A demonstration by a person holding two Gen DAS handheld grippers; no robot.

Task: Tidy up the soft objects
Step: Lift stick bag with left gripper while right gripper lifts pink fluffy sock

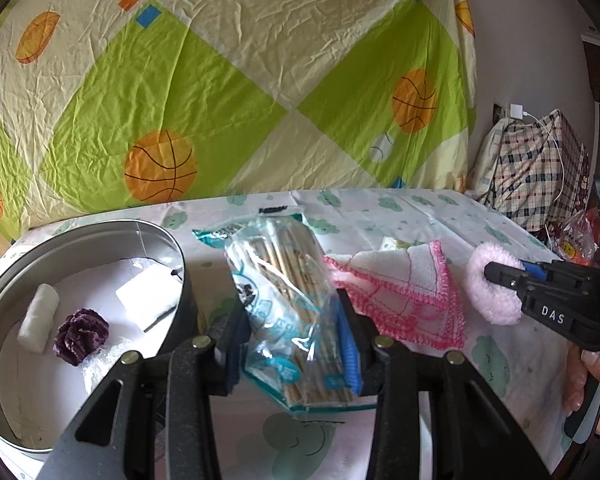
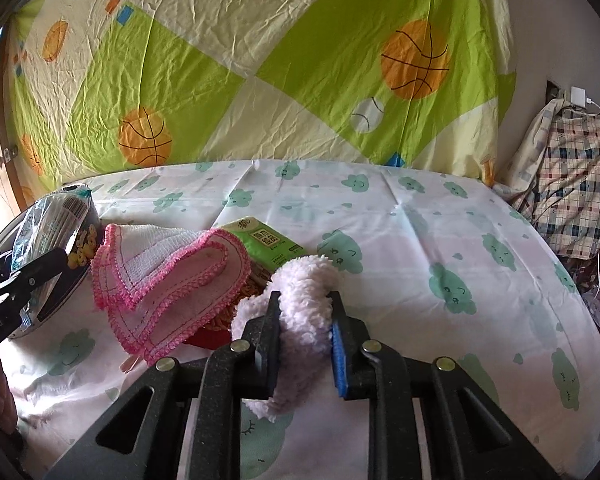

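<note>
While three soft items lay in the tin left of it, your right gripper pinched the fluffy scrunchie; your left gripper clamped the chopstick packet, and the cloth remained outside.

Pale pink fluffy scrunchie, white cloth w/ pink trim, purple ball

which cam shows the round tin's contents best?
Left wrist. It looks down into the round tin: a white roll, a purple lump and a white pad on its white liner. The right wrist view catches only its dark outer wall at the left edge, nothing inside.
</note>
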